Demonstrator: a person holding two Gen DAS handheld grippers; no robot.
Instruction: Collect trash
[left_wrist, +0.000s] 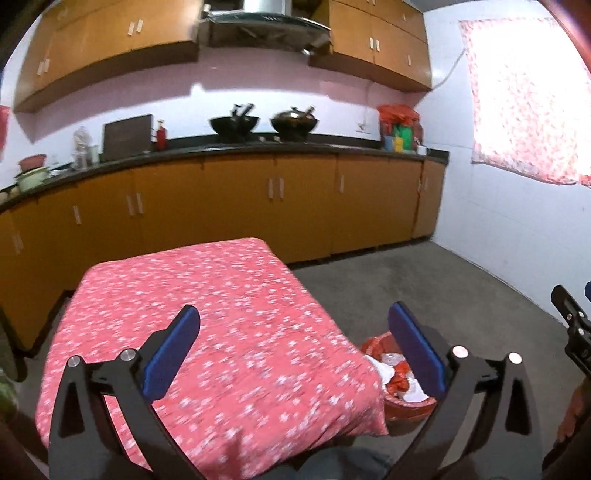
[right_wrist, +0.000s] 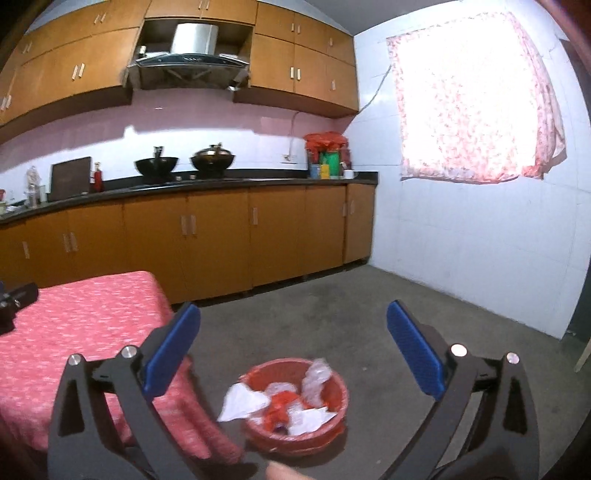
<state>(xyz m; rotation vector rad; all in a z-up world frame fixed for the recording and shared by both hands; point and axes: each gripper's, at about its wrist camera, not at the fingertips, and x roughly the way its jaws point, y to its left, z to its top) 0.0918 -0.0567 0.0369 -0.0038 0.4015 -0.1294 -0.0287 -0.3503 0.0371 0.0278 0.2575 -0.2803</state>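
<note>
Left claw (left_wrist: 293, 345): both blue pads are seen spread as wide as they go, with nothing gripped between them. It is held above the surface (left_wrist: 207, 332), which is draped in a red cloth with white flecks and shows bare of litter.

Trash bin (left_wrist: 402, 402): a round red bin lined with a red bag is set on the grey floor (left_wrist: 424, 291), just beside the right-hand corner of the surface. In the left wrist view it is partly hidden behind the right-hand pad of the left claw.

Right claw (right_wrist: 293, 347): its jaws are likewise fully parted and empty. It is held above the floor, with the bin (right_wrist: 295, 439) below and between its pads.

Trash (right_wrist: 291, 402): crumpled white paper, clear plastic and red scraps are piled inside the bin, one white piece hanging over the left rim.

Background: a dark kitchen counter (right_wrist: 221, 182) with two woks is seen along the far wall.
</note>
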